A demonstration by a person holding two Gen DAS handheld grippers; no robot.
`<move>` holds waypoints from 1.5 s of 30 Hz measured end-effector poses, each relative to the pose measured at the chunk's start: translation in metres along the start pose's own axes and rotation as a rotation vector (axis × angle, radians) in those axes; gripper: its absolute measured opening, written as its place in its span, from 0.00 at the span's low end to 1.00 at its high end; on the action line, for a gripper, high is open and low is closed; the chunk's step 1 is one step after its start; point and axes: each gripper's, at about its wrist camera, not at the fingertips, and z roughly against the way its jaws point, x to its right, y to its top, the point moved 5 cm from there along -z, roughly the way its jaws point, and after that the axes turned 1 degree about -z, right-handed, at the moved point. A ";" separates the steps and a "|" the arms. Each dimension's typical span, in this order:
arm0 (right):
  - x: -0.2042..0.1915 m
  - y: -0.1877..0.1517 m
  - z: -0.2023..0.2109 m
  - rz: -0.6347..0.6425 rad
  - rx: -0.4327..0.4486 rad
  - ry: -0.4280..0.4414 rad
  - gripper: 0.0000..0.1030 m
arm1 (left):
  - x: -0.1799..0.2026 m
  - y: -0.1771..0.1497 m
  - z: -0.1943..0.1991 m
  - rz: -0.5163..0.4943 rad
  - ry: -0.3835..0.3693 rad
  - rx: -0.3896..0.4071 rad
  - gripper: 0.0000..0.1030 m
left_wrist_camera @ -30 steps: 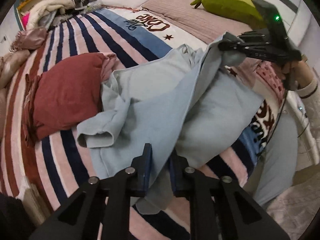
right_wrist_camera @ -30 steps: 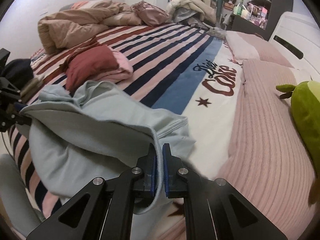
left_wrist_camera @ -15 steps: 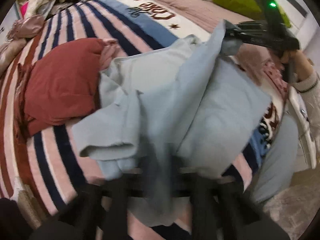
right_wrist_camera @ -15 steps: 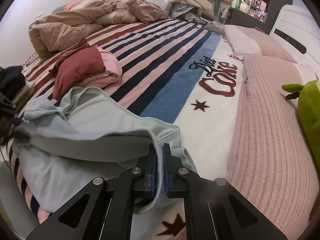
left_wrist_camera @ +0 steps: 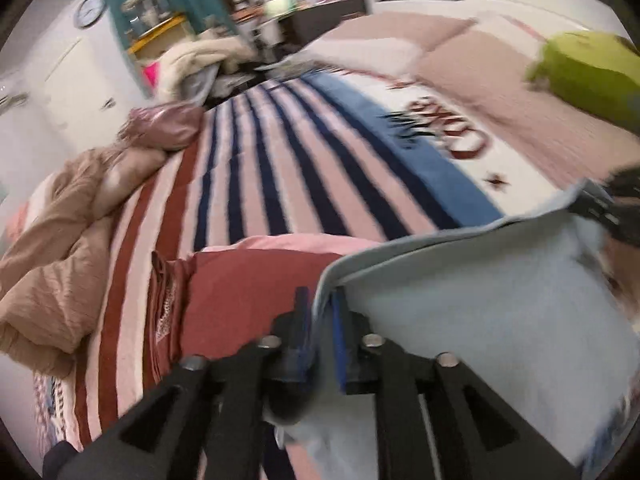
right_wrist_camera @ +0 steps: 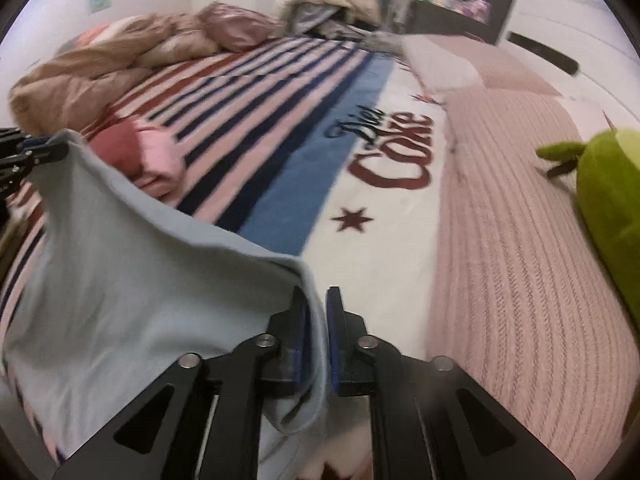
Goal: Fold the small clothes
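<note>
left hand-held gripper (left_wrist_camera: 320, 312) – clamped | right hand-held gripper (right_wrist_camera: 316, 312) – clamped (both raised)

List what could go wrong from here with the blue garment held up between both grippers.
1. Each gripper, left and right, pinches only an edge of the blue garment; a tug could slip it free.
2. The red clothes lie just beyond it; laying it down there could disturb them.
3. Its lower part hangs out of view, so it may land bunched.

Folded pile (left_wrist_camera: 248, 292) left — blanket (right_wrist_camera: 280, 152) ahead
</note>
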 end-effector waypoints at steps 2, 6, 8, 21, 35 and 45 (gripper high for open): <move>0.006 0.000 -0.004 -0.024 -0.004 -0.014 0.43 | -0.010 0.000 -0.009 0.076 -0.001 -0.016 0.48; 0.015 -0.008 0.024 -0.052 0.049 0.012 0.44 | -0.026 -0.016 0.019 0.172 -0.055 0.041 0.58; 0.016 -0.014 0.043 -0.059 0.080 0.022 0.47 | -0.030 -0.029 0.044 0.215 -0.086 0.073 0.65; 0.018 -0.045 0.080 -0.144 0.108 0.025 0.56 | 0.003 -0.150 0.088 0.356 -0.305 0.053 0.76; -0.049 -0.181 0.078 -0.190 0.018 0.341 0.03 | 0.056 -0.210 0.091 0.407 -0.489 0.078 0.07; -0.062 -0.228 0.113 -0.127 -0.009 0.373 0.02 | 0.063 -0.255 0.126 0.331 -0.521 0.055 0.06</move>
